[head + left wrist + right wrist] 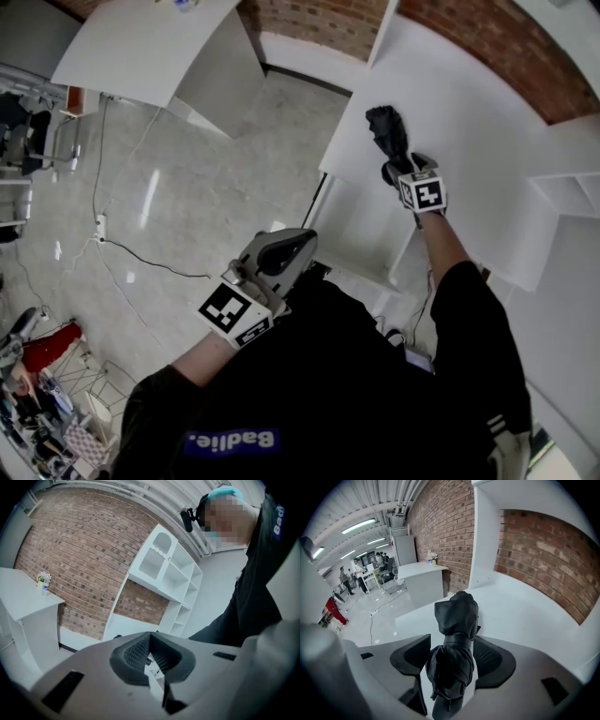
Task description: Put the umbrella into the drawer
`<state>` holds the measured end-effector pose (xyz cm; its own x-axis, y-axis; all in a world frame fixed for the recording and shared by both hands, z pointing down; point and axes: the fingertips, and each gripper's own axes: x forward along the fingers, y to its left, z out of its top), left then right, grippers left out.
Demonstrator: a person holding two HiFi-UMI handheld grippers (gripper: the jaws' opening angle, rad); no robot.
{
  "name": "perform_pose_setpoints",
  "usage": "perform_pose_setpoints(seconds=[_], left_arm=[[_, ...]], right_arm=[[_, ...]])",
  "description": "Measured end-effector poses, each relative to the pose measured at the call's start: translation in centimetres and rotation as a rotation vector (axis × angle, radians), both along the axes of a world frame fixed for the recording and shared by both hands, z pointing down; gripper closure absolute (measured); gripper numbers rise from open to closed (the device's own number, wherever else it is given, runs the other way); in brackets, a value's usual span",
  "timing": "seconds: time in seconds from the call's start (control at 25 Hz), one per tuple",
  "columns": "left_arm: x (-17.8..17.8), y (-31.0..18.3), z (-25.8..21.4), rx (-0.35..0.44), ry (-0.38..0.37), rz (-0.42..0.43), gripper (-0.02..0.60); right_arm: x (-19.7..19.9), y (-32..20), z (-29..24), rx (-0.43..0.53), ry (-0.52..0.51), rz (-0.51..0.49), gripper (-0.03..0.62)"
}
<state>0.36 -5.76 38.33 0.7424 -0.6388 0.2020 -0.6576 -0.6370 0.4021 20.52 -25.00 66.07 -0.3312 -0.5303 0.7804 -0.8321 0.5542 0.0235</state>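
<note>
Grey ribbed pads on the left tongs [150,637] sit nearest, close to our dark top, their tips pressed together with nothing between them. Further out, at the end of our stretched right arm, the right tongs [452,644] point down at the white tabletop [529,616] with their jaws spread wide. The folded black umbrella [457,616], strapped round its middle, lies on that tabletop in the gap between the jaws. As far as we can see, neither pad presses on it.

We judge the task to be at its very start. The umbrella is not yet gripped or lifted, and it has to be carried to the drawer and put in. We cannot make out an open drawer in any view, so one may need pulling out first.

Beyond the bare, smooth tabletop a red brick wall [534,550] rises behind a white shelf unit [173,573]. To the left lie a pale glossy floor [187,187] with a trailing cable [141,258], a second white table [423,571] and, far off, a few people [351,576].
</note>
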Motion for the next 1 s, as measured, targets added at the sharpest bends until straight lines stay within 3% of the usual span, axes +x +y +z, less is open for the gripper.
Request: perform_pose_setpoints(seconds=[0.48,1.0], left_arm=[[-3.0,1.3,-0.3,-0.015,-0.074,-0.08,0.58],[-3.0,2.8,-0.3,-0.021,-0.096,-0.066,0.58]], right_arm=[[-0.6,-2.5,4.0,-0.043,0.038,0.031,0.307],[-0.9,-3.1,5.0,-0.028,0.011,0.113,0.314]])
